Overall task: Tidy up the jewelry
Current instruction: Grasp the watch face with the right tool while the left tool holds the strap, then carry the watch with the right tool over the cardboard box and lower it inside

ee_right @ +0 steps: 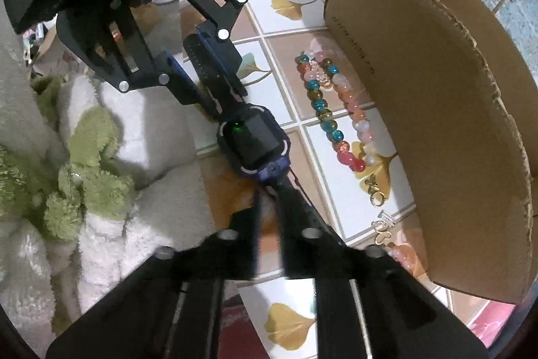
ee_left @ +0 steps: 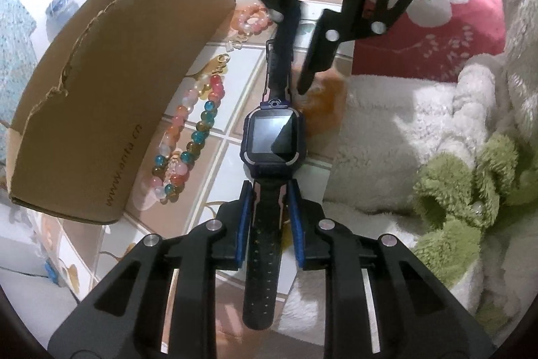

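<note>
Cardboard box (ee_left: 111,96) stands at left, bead bracelets (ee_left: 188,137) just beside it; your left gripper (ee_left: 269,217) pinches the watch's (ee_left: 274,137) near strap, your right gripper (ee_left: 296,69) the far one, its long axis strung between them above the tiled table (ee_left: 232,157).

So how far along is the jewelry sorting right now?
Nothing looks put away. In hand: the dark square-faced smartwatch, left gripper and right gripper each clamping a strap end. Left: two multicoloured glass-bead bracelets on the tiled tabletop beside the brown cardboard box.
</note>
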A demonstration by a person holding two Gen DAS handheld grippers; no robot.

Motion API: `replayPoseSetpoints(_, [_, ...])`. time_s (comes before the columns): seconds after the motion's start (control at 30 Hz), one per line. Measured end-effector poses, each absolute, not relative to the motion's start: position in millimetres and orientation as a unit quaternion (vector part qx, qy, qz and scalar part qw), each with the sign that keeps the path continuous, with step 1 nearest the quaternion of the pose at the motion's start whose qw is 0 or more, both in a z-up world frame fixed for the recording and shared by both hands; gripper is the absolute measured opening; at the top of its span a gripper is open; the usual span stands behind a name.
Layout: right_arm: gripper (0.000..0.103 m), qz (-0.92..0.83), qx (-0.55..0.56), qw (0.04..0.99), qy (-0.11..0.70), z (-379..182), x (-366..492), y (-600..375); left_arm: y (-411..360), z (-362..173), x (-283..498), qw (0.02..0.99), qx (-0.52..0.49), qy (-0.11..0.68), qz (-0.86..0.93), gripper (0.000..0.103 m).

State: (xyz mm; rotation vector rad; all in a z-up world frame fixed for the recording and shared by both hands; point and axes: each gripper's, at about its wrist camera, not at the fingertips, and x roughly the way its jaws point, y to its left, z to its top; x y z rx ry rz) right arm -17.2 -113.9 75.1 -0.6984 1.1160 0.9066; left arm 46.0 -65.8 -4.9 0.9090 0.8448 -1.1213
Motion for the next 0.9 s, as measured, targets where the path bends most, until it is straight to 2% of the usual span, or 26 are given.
replayPoseSetpoints(0.03, [0.043,0.41,-0.316,0.699,0.494,77,-18,-115,-66,-4,44,0.671,0.411,0.368,-0.496,0.02])
replayPoseSetpoints(0.07, [0.045,0.413,-0.317,0.7,0.489,78,-19,-114,-68,-7,42,0.671,0.415,0.365,-0.495,0.02])
replayPoseSetpoints(0.27, [0.045,0.422,-0.335,0.679,0.499,66,-12,-112,-66,-4,39,0.672,0.43,0.343,-0.496,0.02])
replayPoseSetpoints(0.6, [0.045,0.448,-0.303,0.668,0.511,62,8,-101,-64,23,36,0.688,0.42,0.31,-0.504,0.02])
replayPoseSetpoints(0.9, [0.044,0.459,-0.304,0.67,0.499,49,18,-90,-60,22,35,0.686,0.424,0.304,-0.507,0.02])
